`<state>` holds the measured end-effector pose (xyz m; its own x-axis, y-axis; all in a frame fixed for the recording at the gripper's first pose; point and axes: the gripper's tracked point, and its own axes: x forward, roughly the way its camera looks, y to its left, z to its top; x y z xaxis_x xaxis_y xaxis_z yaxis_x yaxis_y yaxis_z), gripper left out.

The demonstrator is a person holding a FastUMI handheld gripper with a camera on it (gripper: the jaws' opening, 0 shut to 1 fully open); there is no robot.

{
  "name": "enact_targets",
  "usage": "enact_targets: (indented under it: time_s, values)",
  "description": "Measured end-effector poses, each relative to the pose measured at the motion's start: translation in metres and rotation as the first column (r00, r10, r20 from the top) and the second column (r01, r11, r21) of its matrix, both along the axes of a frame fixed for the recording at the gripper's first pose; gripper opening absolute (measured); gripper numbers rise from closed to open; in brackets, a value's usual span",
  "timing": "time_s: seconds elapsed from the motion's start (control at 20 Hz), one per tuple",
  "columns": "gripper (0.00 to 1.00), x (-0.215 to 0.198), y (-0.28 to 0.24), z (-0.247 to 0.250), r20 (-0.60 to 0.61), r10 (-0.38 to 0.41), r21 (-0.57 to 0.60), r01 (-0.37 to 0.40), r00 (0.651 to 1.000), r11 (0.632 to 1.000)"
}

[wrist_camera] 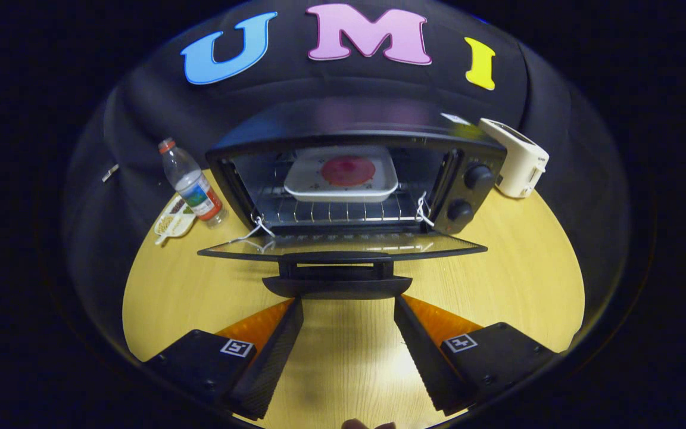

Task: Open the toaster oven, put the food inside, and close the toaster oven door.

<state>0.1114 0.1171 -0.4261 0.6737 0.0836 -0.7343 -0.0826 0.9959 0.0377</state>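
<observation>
The gripper, fingers spread wide and holding nothing, sits just short of the handle at twelve o'clock, the toaster oven open with the tray of food on its rack.

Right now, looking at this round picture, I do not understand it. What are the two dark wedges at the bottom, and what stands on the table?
A camera rides on a handheld gripper and looks forward along its two fingers; those are the wedges. They are open and hold nothing. Just ahead of them is the handle of the toaster oven door, folded down flat. Inside the toaster oven, a white tray with red food sits on the rack. On the wooden table, a water bottle and a small packet are beside the oven on one side, a white toaster on the other.
</observation>
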Motion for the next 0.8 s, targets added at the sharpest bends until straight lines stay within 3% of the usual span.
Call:
enact_targets:
  time_s: [0.5, 0.8]
  values:
    - [1.00, 0.015, 0.005, 0.083, 0.182, 0.003, 0.027, -0.008, 0.983, 1.000]
    - [1.00, 0.006, -0.018, 0.145, 0.304, -0.027, 0.044, 0.015, 0.952, 0.999]
